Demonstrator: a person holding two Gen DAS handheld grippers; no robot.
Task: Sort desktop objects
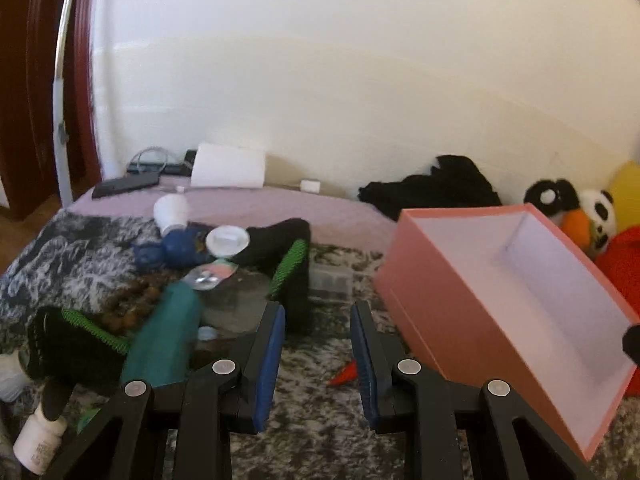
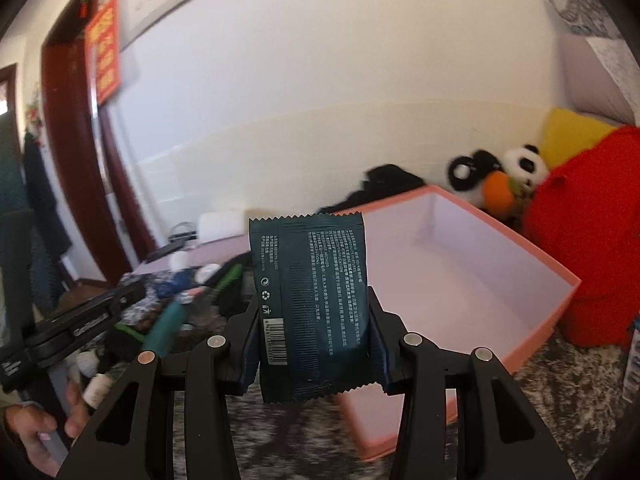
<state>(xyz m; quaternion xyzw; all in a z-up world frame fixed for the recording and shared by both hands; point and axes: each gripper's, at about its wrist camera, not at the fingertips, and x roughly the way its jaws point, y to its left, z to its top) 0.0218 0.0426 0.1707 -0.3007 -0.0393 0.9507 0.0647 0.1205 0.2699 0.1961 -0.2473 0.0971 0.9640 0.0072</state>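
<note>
My right gripper (image 2: pixel 312 312) is shut on a dark blue sachet (image 2: pixel 310 300) with white print and a barcode, held upright in the air at the near left side of the open pink box (image 2: pixel 532 252). The box is empty inside and also shows in the left wrist view (image 1: pixel 440 312). My left gripper (image 1: pixel 318 320) is open and empty, low over the grey patterned cover. A pile of objects lies ahead to its left: a teal tube (image 1: pixel 168 332), black-and-green gloves (image 1: pixel 292 268), a white lid (image 1: pixel 227 240), a blue item (image 1: pixel 180 246).
A clear small case (image 1: pixel 331 282) and an orange scrap (image 1: pixel 346 374) lie near the left gripper. White bottle (image 1: pixel 38 440) at lower left. Plush panda toys (image 2: pixel 500 180), a red cushion (image 2: pixel 592 240) and black cloth (image 1: pixel 432 188) sit by the wall. The left gripper also shows in the right wrist view (image 2: pixel 80 320).
</note>
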